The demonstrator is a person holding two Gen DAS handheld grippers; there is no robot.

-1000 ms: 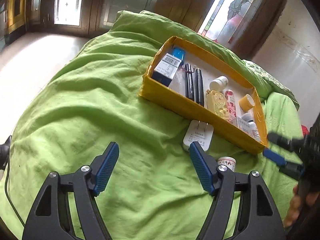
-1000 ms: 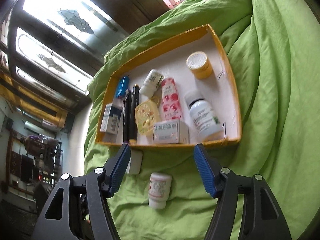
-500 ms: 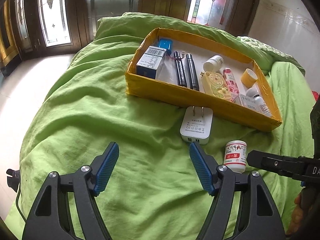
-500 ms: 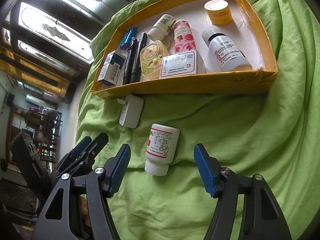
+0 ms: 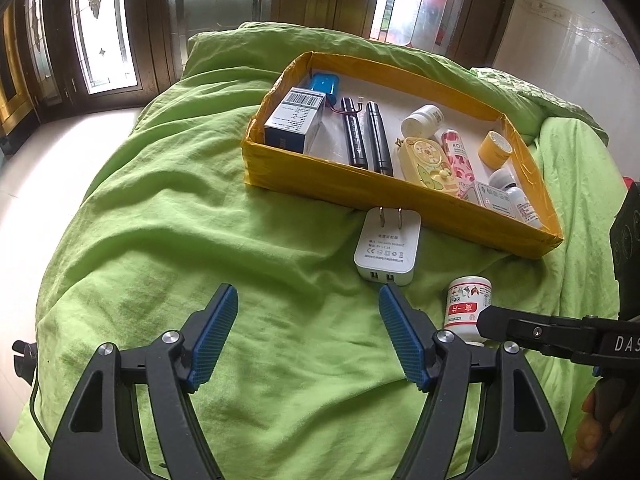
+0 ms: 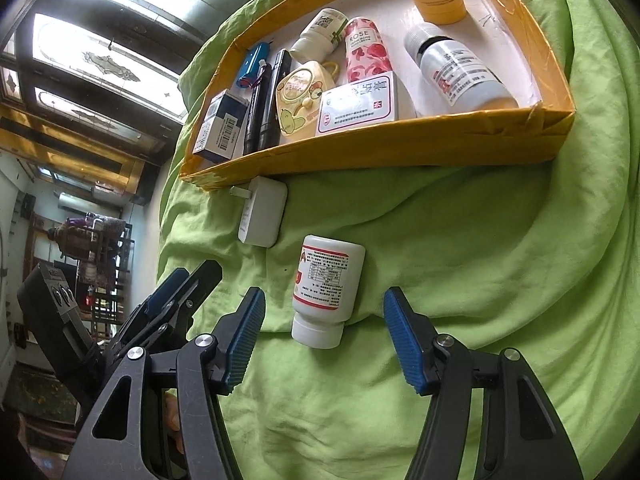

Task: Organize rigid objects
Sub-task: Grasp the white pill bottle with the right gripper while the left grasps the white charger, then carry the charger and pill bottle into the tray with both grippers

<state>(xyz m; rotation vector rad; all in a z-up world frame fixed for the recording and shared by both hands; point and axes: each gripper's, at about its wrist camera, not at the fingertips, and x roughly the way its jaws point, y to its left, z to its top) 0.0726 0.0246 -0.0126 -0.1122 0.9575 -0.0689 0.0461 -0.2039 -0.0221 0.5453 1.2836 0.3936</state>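
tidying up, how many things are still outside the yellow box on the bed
2. A white charger lies on the green blanket against the box's near wall. A small white bottle lies on its side nearer the camera, between the right hand-held gripper's open fingers.

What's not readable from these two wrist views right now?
- White bottle, left wrist view: cap end hidden behind the right gripper's finger.
- Right gripper, left wrist view: only one finger shows; jaw gap cut off by the frame edge.
- Bottle label text, right wrist view: too small to read.
- White charger, right wrist view: prongs partly tucked under the yellow tray wall.
- Person's hand: mostly cut off by the edge.
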